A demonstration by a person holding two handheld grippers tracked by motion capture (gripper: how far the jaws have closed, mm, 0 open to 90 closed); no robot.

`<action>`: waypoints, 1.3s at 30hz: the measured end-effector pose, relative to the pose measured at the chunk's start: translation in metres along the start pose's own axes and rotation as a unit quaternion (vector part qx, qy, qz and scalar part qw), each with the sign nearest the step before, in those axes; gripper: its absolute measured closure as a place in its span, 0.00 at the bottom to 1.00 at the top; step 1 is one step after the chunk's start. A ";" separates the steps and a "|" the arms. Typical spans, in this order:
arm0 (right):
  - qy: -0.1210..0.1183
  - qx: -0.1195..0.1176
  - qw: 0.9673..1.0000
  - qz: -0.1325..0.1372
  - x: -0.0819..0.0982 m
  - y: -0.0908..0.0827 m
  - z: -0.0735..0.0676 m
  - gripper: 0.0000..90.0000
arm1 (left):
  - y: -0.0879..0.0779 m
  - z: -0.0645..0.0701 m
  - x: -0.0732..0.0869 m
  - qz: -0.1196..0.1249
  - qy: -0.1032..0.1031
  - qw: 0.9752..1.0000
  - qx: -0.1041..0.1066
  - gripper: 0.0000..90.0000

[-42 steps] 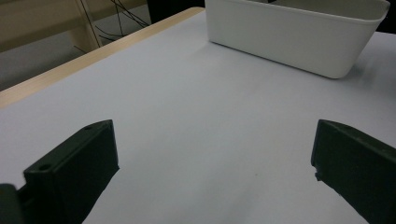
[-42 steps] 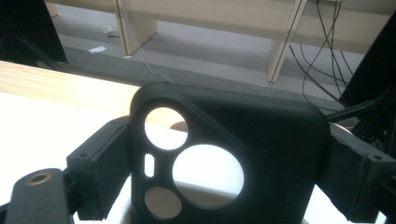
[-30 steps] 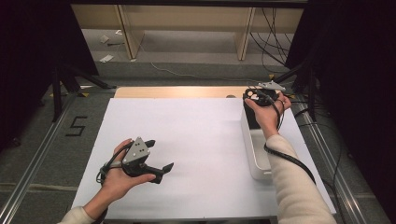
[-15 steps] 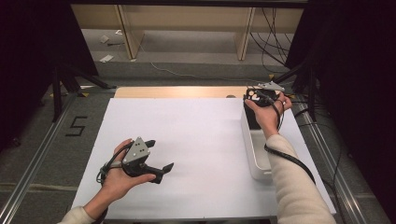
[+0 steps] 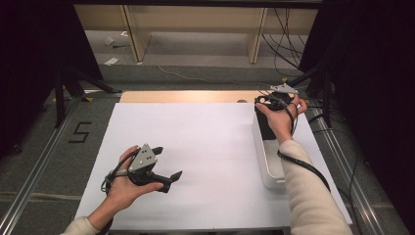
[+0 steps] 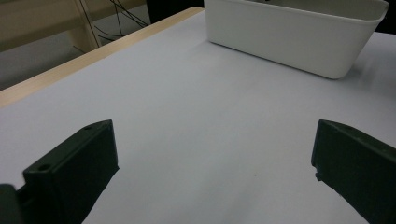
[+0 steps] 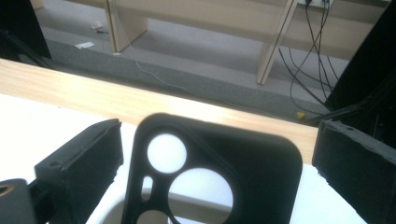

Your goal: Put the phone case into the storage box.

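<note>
Standing upright in the white bin [image 5: 268, 161] at its far end, the black phone case [image 7: 212, 172] sits between the right hand-held gripper's [image 7: 215, 154] just-released, wide-apart jaws; careless withdrawal could tip it. Left hand-held gripper [image 6: 210, 158] released, empty.

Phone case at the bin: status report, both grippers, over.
Right gripper open over the white bin, jaws just been opening, pads clear of the black phone case standing between them. Left gripper open, empty, over the white mat. Nothing in the way.
</note>
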State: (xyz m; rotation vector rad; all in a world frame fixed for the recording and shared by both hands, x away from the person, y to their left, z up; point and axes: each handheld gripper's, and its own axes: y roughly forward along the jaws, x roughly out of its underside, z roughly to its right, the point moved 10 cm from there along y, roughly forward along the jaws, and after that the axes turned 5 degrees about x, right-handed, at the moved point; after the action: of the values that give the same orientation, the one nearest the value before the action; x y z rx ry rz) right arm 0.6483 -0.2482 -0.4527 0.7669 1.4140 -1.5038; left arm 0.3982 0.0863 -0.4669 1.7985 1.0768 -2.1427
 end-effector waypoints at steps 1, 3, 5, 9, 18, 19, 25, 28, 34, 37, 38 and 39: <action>0.000 -0.001 1.000 0.004 -0.002 0.000 0.000 0.02 | 0.000 0.000 0.000 0.000 0.000 1.000 0.000 0.00; 0.001 -0.001 1.000 0.005 -0.004 -0.002 0.001 0.01 | 0.000 0.000 0.000 0.000 0.000 1.000 0.000 0.00; 0.001 0.000 1.000 0.009 -0.006 -0.003 0.002 0.01 | 0.000 0.000 0.000 0.000 -0.001 1.000 0.000 0.00; 0.002 -0.006 1.000 0.013 -0.009 -0.006 0.001 0.00 | 0.000 0.000 0.000 0.000 0.000 1.000 0.000 0.00; 0.006 -0.023 0.999 0.024 -0.016 -0.015 -0.004 0.01 | 0.000 0.000 0.000 -0.001 -0.001 1.000 -0.001 0.00; 0.007 -0.024 0.999 0.025 -0.016 -0.016 -0.004 0.01 | 0.000 0.000 0.000 -0.001 0.000 1.000 -0.001 0.00; 0.013 -0.036 0.999 0.030 -0.020 -0.026 -0.005 0.02 | 0.000 0.000 0.000 -0.001 -0.001 1.000 -0.001 0.00; 0.013 -0.043 0.999 0.031 -0.020 -0.032 -0.005 0.03 | 0.000 -0.001 0.000 -0.002 -0.002 1.000 -0.001 0.00; 0.013 -0.056 0.998 0.033 -0.016 -0.044 -0.004 0.06 | 0.000 -0.001 0.001 -0.001 -0.005 1.000 -0.001 0.00; 0.008 -0.060 0.997 0.038 -0.014 -0.050 -0.002 0.08 | 0.000 -0.001 0.001 -0.002 -0.003 1.000 -0.002 0.00; 0.008 -0.064 0.997 0.038 -0.013 -0.052 -0.003 0.09 | 0.000 -0.001 0.001 -0.002 -0.005 1.000 -0.002 0.00; 0.006 -0.064 0.997 0.039 -0.013 -0.054 -0.002 0.09 | 0.000 -0.001 0.001 -0.002 -0.005 1.000 -0.002 0.00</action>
State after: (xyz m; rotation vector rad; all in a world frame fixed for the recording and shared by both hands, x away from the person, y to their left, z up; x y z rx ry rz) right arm 0.6042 -0.2474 -0.4194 0.7442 1.4592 -1.3373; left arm 0.3990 0.0869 -0.4677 1.7846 1.0817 -2.1467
